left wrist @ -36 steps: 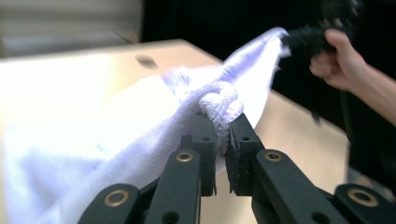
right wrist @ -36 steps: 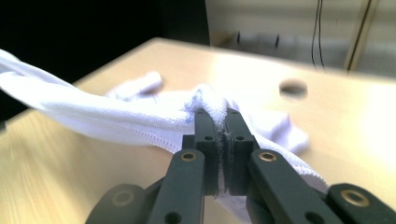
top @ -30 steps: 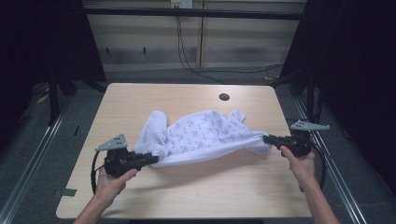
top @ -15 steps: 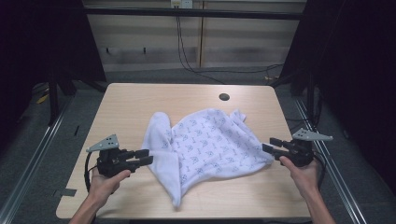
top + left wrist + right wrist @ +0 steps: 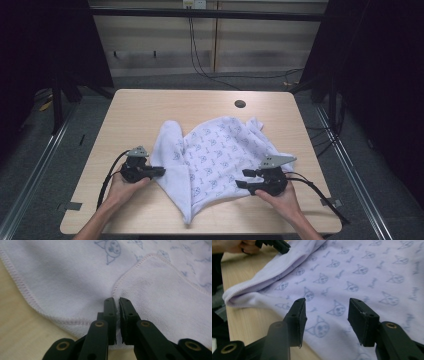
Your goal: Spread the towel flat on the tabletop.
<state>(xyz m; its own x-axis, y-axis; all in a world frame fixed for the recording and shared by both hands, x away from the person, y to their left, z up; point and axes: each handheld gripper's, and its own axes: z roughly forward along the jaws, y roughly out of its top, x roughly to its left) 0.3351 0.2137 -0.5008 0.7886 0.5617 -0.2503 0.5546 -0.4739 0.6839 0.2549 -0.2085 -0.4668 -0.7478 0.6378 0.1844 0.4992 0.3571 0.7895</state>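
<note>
We've got the printed cloth (image 5: 215, 155) spread mid-surface, long axis running from upper right to lower left of the high view. Our left tool (image 5: 117, 312) has just closed, pinching its left hem; our right tool (image 5: 325, 320) has just opened, spread above the lower-right edge.

left gripper (image 5: 161, 171): fingers just closed, pinched together | right gripper (image 5: 240, 178): fingers spread apart

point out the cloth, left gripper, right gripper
cloth (image 5: 220, 150), high view, printed middle.
left gripper (image 5: 118, 305), left gripper view, between its closed fingertips.
right gripper (image 5: 326, 308), right gripper view, gap between its open fingertips.
</note>
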